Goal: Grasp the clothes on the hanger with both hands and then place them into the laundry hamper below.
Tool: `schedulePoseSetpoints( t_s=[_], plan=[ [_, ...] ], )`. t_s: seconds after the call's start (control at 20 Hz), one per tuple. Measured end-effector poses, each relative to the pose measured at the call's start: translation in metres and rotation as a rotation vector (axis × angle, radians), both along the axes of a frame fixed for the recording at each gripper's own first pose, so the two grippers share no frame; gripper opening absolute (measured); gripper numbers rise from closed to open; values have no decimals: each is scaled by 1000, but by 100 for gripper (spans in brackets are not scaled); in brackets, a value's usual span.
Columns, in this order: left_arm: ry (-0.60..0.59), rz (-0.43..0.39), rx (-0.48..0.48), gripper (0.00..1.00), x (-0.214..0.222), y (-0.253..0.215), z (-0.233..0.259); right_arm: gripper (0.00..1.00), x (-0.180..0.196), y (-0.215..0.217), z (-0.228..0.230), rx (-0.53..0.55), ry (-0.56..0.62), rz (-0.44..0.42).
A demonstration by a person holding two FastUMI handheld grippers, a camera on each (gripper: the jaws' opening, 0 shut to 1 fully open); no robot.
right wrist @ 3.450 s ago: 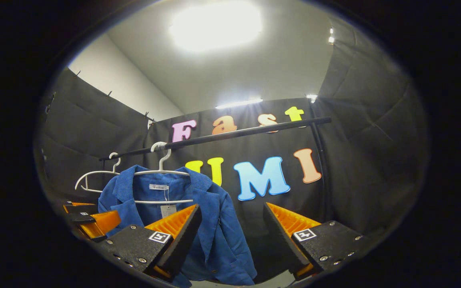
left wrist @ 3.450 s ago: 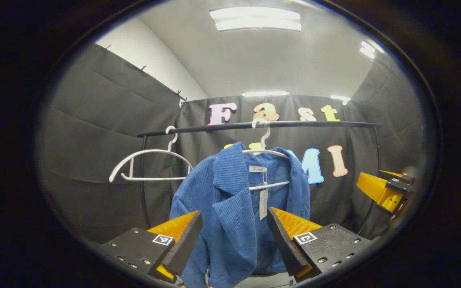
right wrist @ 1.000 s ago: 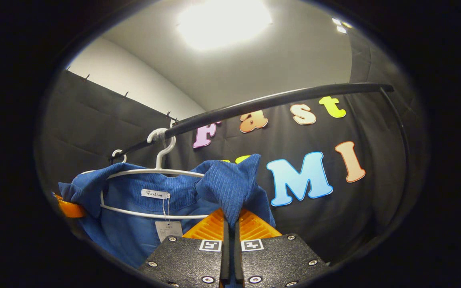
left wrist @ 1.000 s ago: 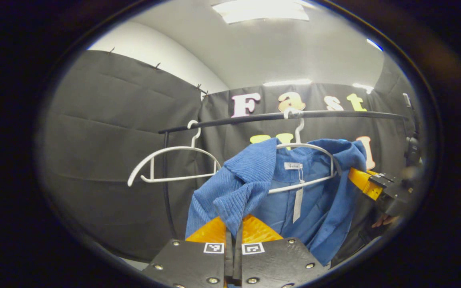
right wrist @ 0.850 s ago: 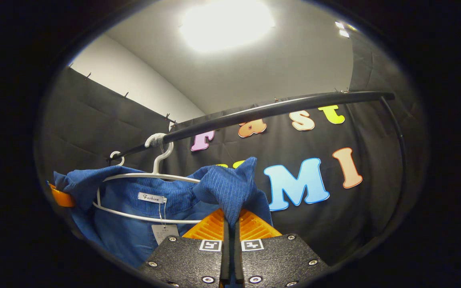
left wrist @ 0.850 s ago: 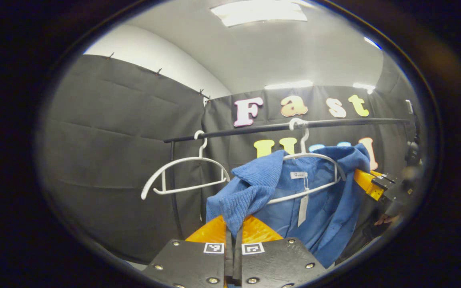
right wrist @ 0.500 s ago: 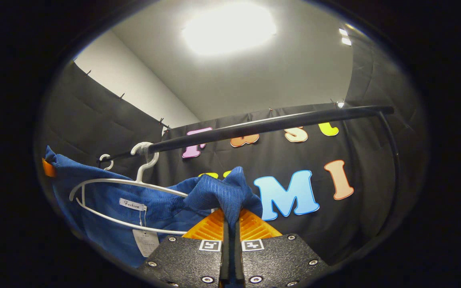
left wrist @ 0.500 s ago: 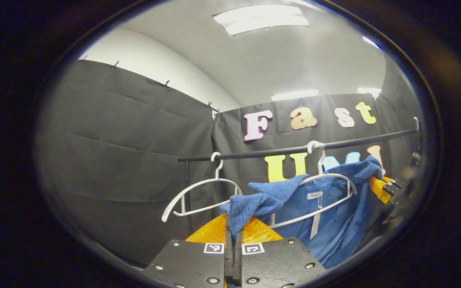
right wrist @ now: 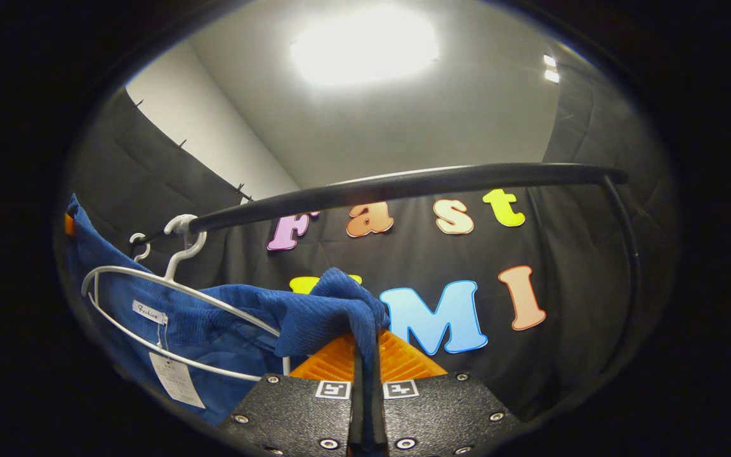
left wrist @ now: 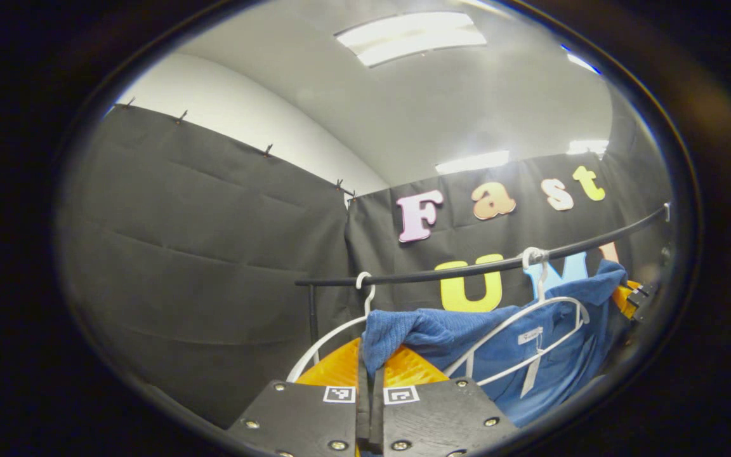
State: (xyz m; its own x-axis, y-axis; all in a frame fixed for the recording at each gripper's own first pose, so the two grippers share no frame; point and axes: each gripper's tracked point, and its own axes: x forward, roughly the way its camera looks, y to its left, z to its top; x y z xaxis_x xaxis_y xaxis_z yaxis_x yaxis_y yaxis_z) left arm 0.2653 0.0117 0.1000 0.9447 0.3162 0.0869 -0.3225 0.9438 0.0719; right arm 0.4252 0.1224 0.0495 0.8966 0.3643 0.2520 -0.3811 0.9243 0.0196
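Note:
A blue corduroy jacket point(left wrist: 499, 343) is stretched between both grippers, off the shoulders of its white hanger point(left wrist: 533, 311), which still hooks on the black rail point(left wrist: 467, 271). My left gripper point(left wrist: 368, 374) is shut on one shoulder fold of the jacket. In the right gripper view my right gripper point(right wrist: 365, 362) is shut on the other shoulder fold of the jacket point(right wrist: 232, 317), and the hanger point(right wrist: 169, 298) tilts in front of the collar label. The right gripper point(left wrist: 632, 297) shows at the far right of the left gripper view. The hamper is hidden.
A second, bare white hanger point(left wrist: 334, 330) hangs on the rail to the left of the jacket. The rail point(right wrist: 403, 184) runs close overhead in the right gripper view, with its upright post point(right wrist: 632, 266) at the right. Black cloth walls surround the rack.
Both grippers closed on the jacket's shoulders and pulled it outward and down; the shoulders have slid off the hanger, which now tilts. Both views have dropped relative to the rail.

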Motion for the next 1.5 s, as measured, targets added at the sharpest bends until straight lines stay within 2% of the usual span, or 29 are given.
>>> schedulePoseSetpoints(
  t_s=[0.05, 0.1, 0.2, 0.3, 0.45, 0.5, 0.7, 0.75, 0.9, 0.95, 1.0, 1.05, 1.1, 1.15, 1.2, 1.25, 1.35, 1.4, 1.45, 1.5],
  plan=[
    [1, -3, 1, 0, 5, 2, -1, 4, 6, 0, -2, -1, 6, -8],
    [5, -10, -7, 5, 11, 3, -3, 4, 11, -1, -4, 2, 11, -13],
    [14, -21, -21, 5, 24, 6, -7, 4, 25, -1, -9, 3, 25, -27],
    [17, -32, -33, 0, 34, 12, -10, 5, 38, 0, -16, 4, 49, -35],
    [27, -42, -46, 1, 48, 21, -15, 4, 55, 4, -29, 10, 94, -39],
    [36, -54, -52, 5, 53, 23, -20, 5, 59, 4, -34, 9, 110, -42],
    [72, -82, -59, 5, 67, 27, -28, 4, 72, 9, -58, 8, 182, -47],
    [80, -88, -56, 1, 70, 26, -32, 5, 76, 10, -64, 5, 198, -48],
    [113, -102, -72, 1, 81, 24, -50, 5, 92, 14, -91, -7, 268, -36],
    [124, -104, -84, 5, 83, 24, -56, 5, 97, 15, -100, -7, 294, -31],
    [133, -103, -95, 1, 85, 24, -62, 4, 94, 14, -107, -4, 315, -27],
    [138, -102, -99, 5, 86, 24, -67, 4, 91, 15, -114, -6, 333, -23],
    [146, -102, -106, 5, 88, 24, -74, 5, 90, 15, -122, -10, 345, -16],
    [154, -100, -110, 1, 88, 25, -78, 4, 87, 14, -127, -18, 352, -14],
    [164, -98, -116, 5, 87, 26, -84, 5, 80, 12, -134, -29, 360, -11],
    [172, -96, -124, 1, 85, 26, -90, 5, 77, 11, -139, -36, 368, -7],
    [186, -95, -138, 1, 74, 28, -102, 4, 68, 11, -149, -57, 382, 3],
    [192, -94, -144, 5, 68, 29, -106, 5, 62, 10, -156, -74, 388, 5],
    [197, -93, -151, 1, 62, 30, -111, 4, 58, 9, -161, -85, 394, 10],
    [201, -92, -155, 1, 55, 33, -115, 5, 51, 8, -166, -94, 401, 14]
  ],
)
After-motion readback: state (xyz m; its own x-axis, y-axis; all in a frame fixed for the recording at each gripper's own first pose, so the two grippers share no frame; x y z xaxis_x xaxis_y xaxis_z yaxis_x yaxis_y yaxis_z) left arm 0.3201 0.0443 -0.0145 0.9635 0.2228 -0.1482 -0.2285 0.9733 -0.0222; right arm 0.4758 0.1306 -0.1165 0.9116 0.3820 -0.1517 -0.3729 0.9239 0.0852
